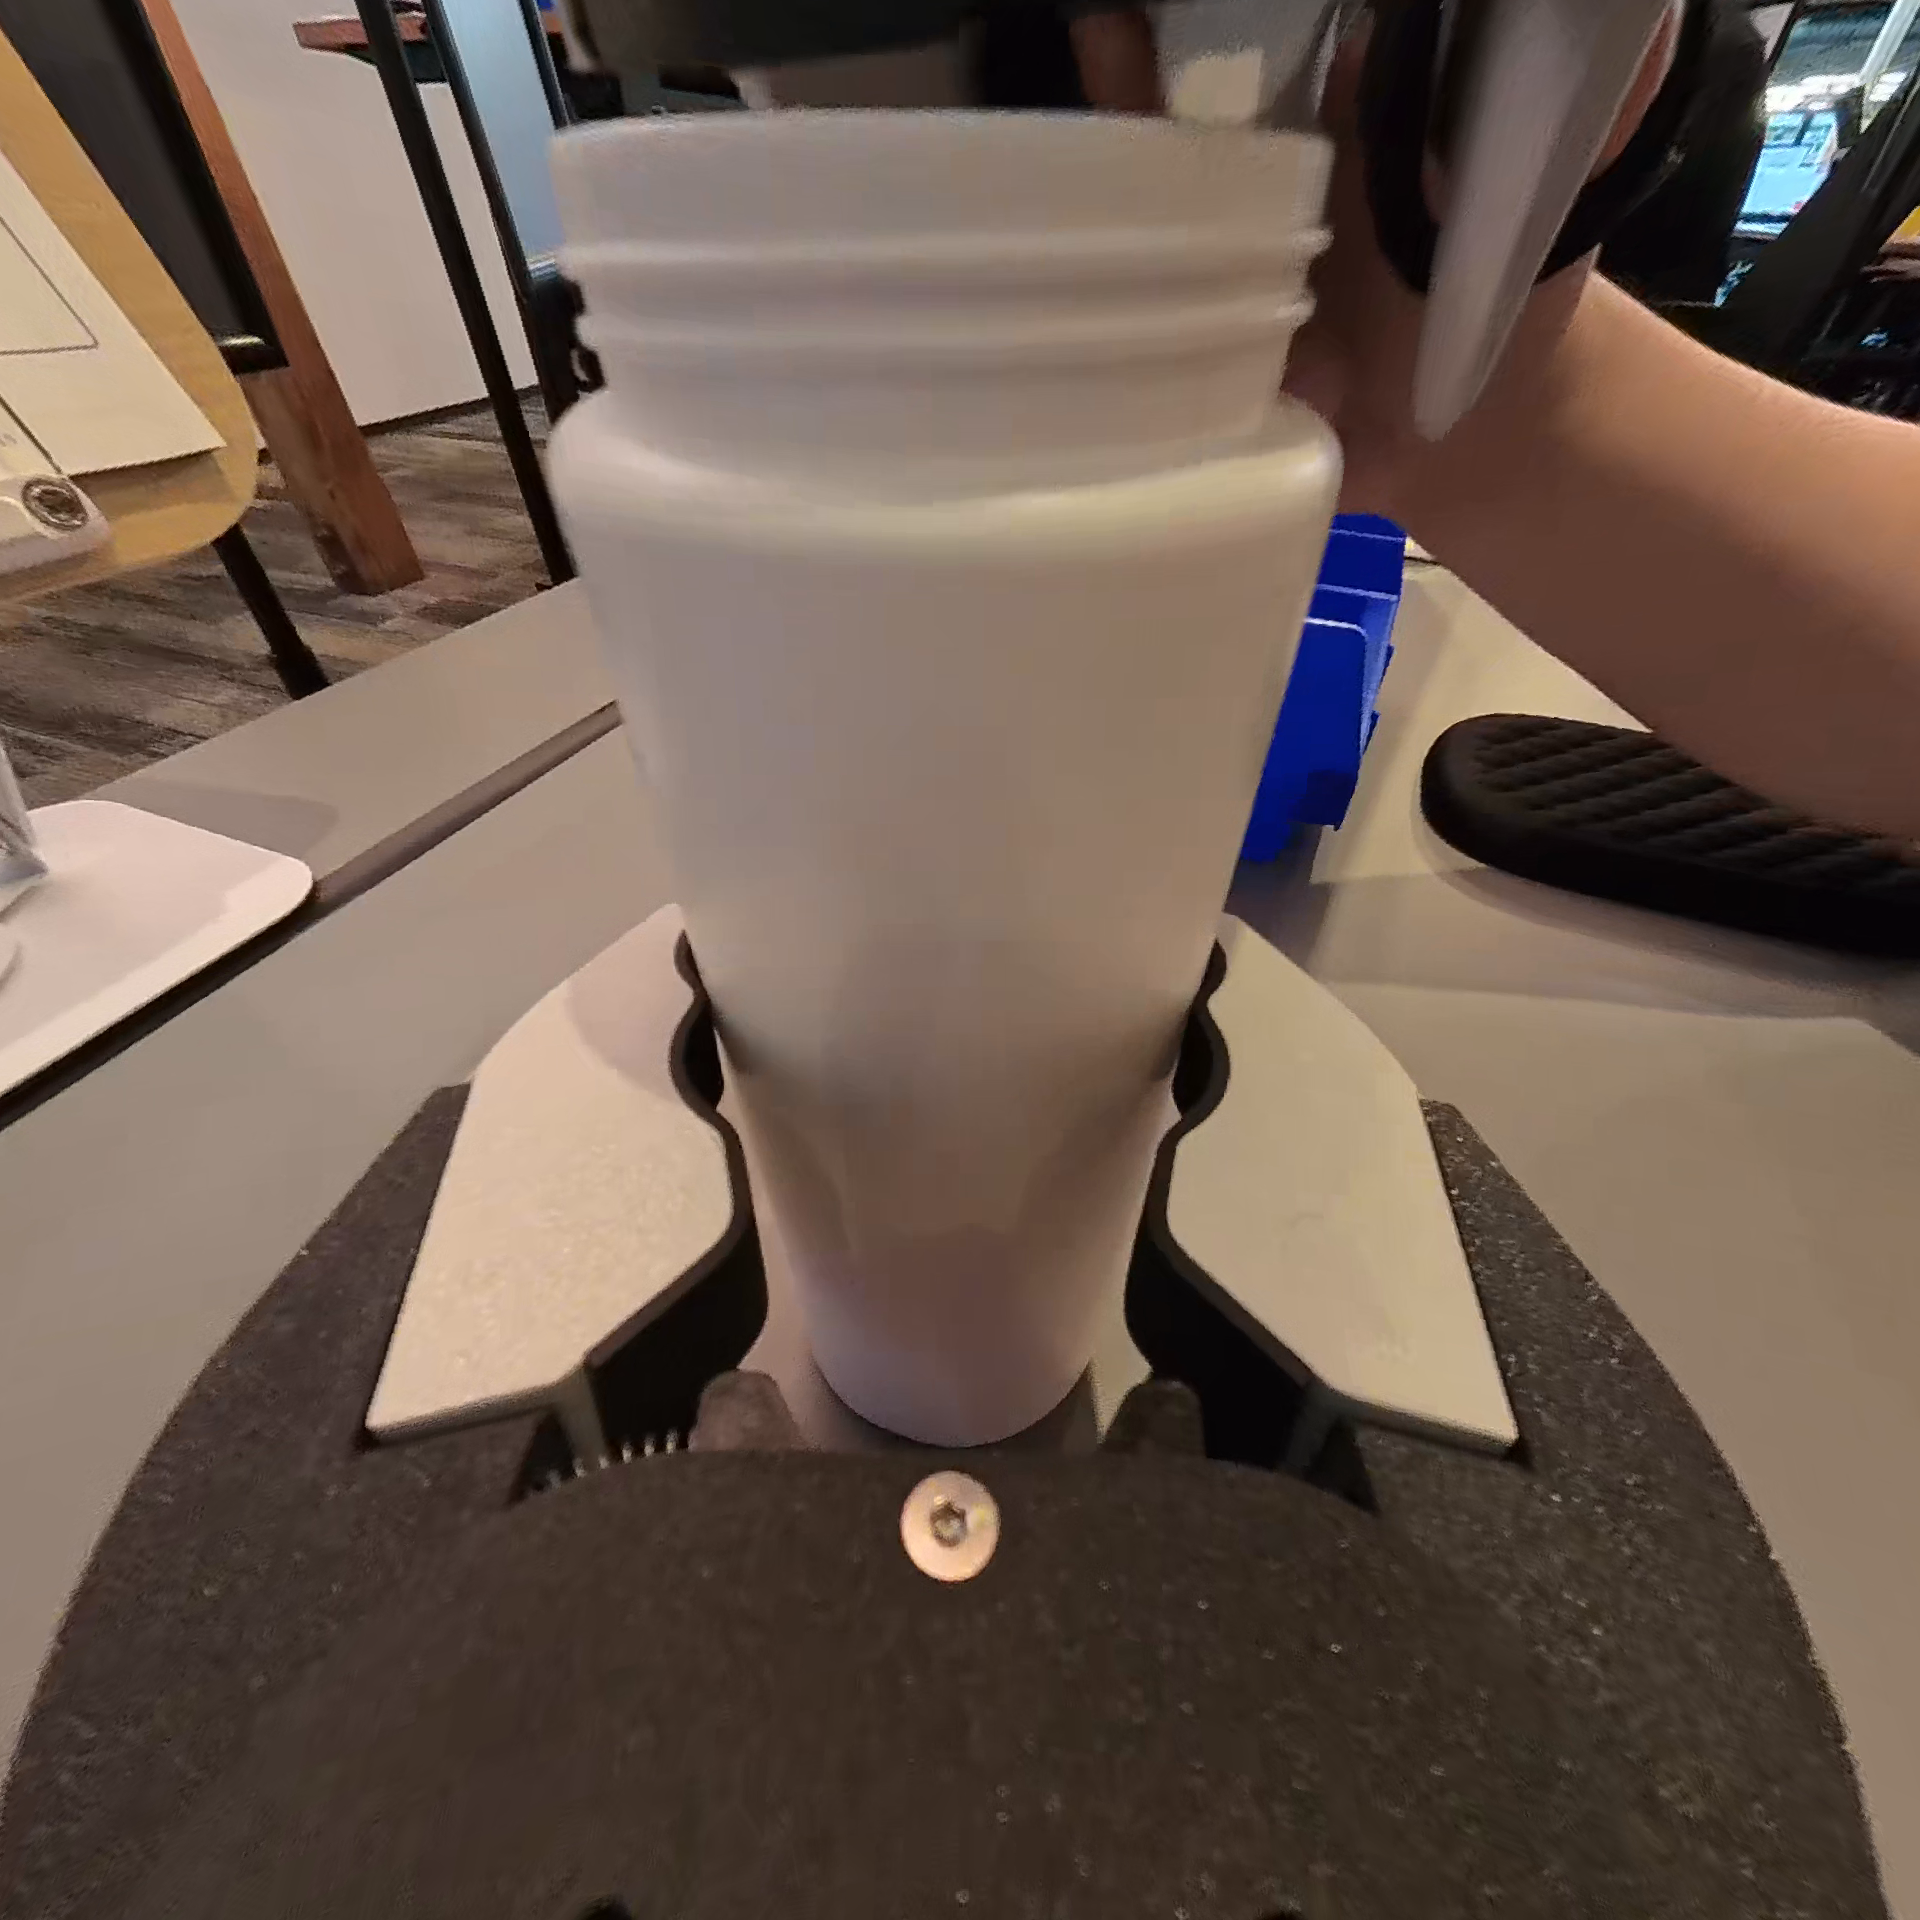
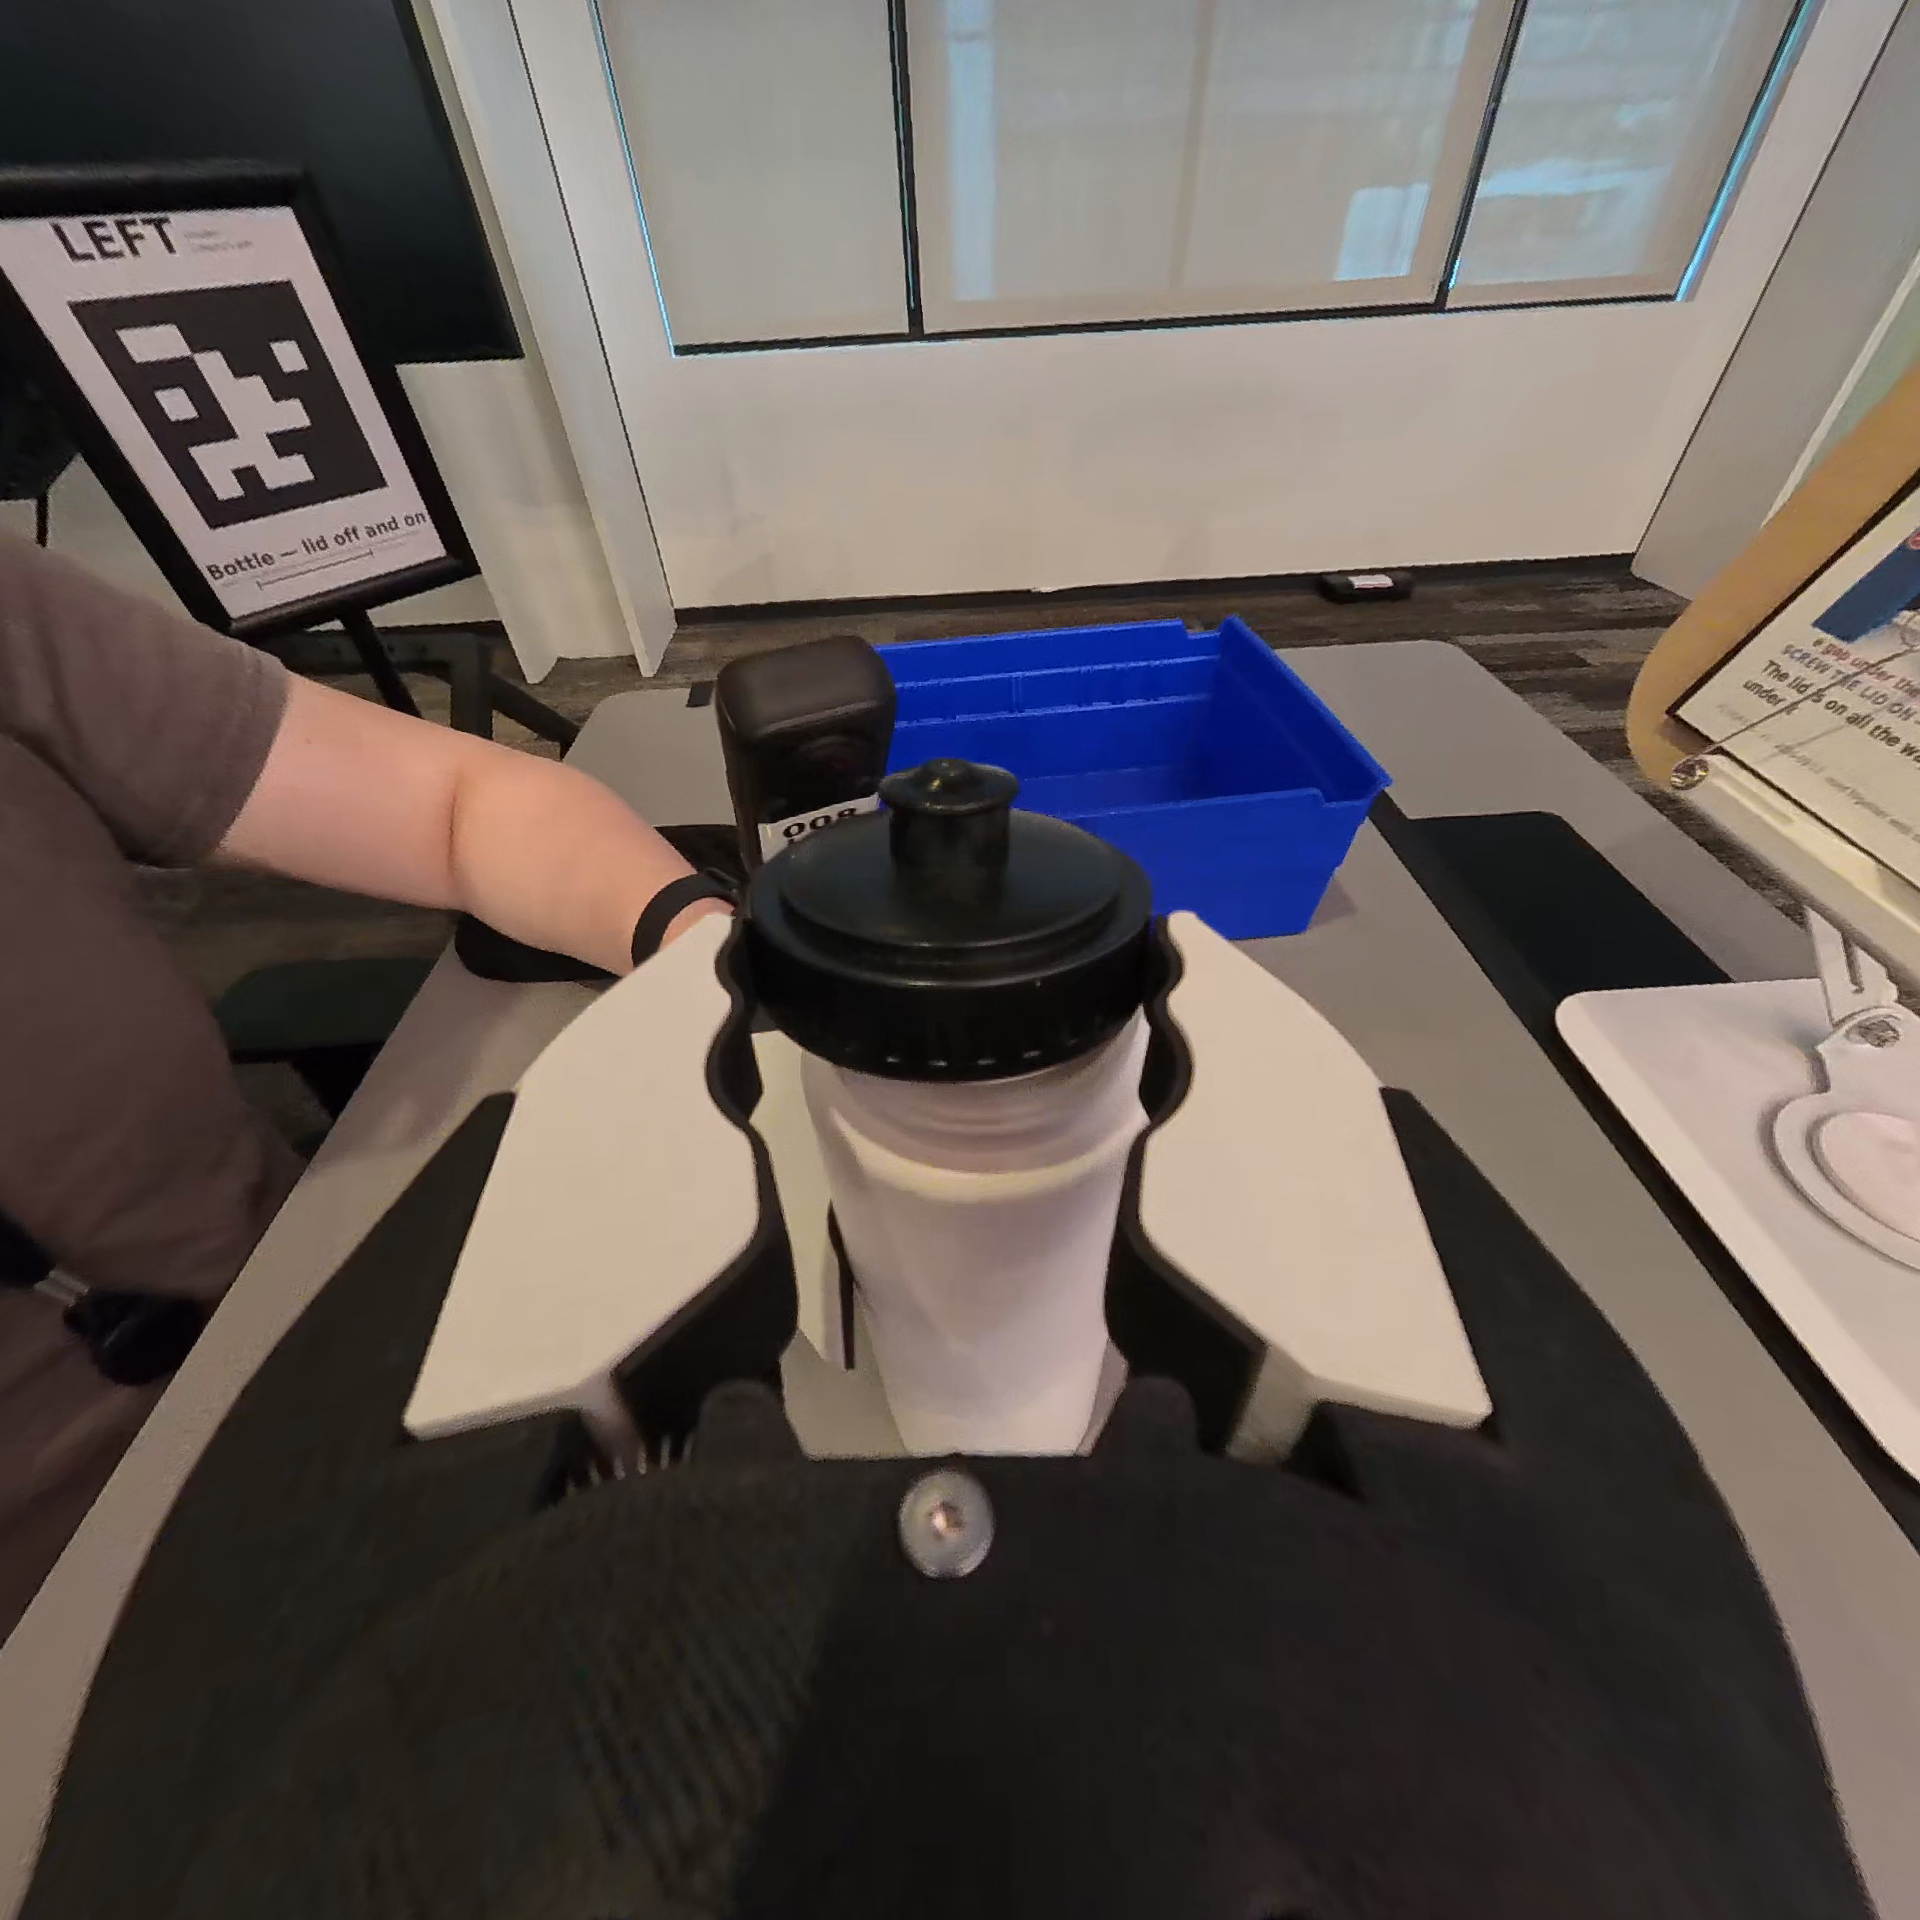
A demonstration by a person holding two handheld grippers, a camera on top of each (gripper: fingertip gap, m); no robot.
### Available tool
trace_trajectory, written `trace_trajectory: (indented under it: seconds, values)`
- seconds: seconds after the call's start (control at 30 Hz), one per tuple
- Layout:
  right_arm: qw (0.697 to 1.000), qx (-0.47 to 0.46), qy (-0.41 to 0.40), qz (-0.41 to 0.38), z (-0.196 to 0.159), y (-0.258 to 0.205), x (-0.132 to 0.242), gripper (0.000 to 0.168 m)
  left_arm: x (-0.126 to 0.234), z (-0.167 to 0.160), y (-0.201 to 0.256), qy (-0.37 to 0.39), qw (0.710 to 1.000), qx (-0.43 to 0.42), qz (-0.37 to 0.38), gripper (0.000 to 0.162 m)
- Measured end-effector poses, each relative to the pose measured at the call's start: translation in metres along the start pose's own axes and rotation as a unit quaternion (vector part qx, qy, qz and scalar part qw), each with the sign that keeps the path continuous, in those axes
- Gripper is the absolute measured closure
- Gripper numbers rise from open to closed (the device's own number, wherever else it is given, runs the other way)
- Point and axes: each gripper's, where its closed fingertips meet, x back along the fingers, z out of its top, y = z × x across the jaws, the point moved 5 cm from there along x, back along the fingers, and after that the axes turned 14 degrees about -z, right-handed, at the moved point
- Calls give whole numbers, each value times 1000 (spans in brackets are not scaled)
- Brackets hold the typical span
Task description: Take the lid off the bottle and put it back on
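Left gripper [image 1: 951,1049] clamps the white bottle [image 1: 945,727] low on its body, upright over the grey counter [image 1: 260,1091]. Right gripper [image 2: 948,997] grips the black lid [image 2: 948,935] at its ribbed rim, lid sitting at the bottle's threaded neck; seated or lifted, cannot tell. Blue bin [image 2: 1143,769] behind.

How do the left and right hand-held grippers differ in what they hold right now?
The left hand-held gripper is shut on the white bottle, on its smooth body below the bare threaded neck. The right hand-held gripper is shut on the black lid, pinching its ribbed rim at the fingertips. Both have white fingers with wavy black inner pads.
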Motion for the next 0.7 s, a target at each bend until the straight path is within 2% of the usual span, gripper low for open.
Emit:
trace_trajectory:
  seconds: [0.23,0.7]
  values:
    - [1000,8,2,27,-5,0,-2,95,1,-1,2,8,1000,-3,-14,75]
    - [998,46,-33,27,-13,4,-8,95,0,-1,1,4,1000,1,-17,75]
